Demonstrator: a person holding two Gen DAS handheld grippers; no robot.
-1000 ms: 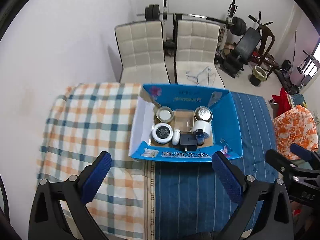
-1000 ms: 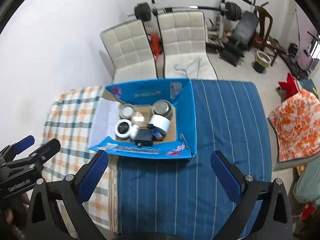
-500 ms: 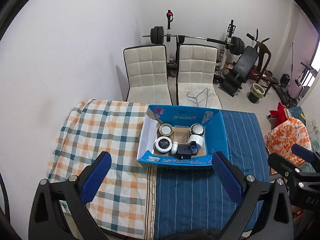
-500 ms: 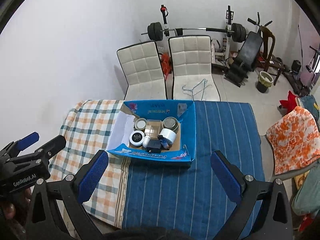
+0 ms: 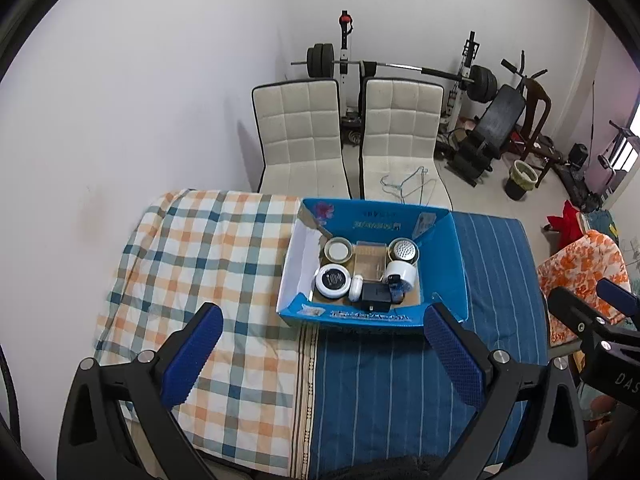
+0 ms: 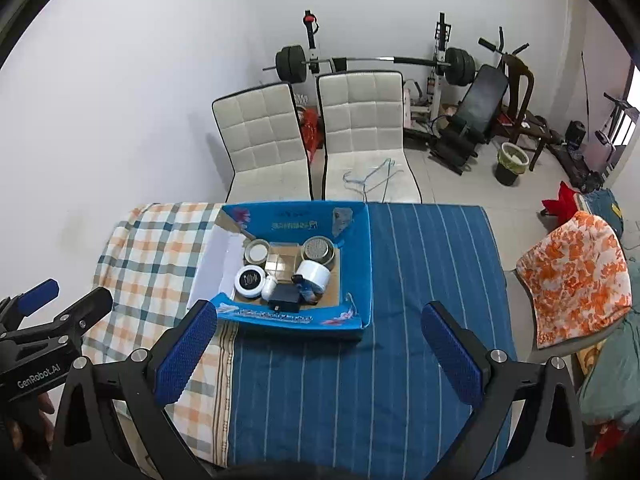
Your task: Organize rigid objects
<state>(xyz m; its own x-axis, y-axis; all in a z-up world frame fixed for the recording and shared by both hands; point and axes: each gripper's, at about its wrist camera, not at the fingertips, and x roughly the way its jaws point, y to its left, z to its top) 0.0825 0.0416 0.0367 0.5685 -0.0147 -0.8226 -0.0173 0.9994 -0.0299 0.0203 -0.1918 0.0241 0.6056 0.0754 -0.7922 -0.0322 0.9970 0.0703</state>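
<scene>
Blue cardboard box [image 5: 372, 314] at table centre holds white tape roll [image 5: 401, 274], round tins, black adapter [image 5: 376, 298] — left gripper [image 5: 320, 354] at 6 o'clock, right gripper [image 6: 318, 350] at 5, both spread wide, empty, well apart from it.

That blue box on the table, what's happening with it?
Someone holds two grabber tools above the table. The left gripper and right gripper are both open and holding nothing. The blue box sits on the cloth, with small things inside: a white tape roll, round tins and a black block. Nothing is being touched right now.
</scene>
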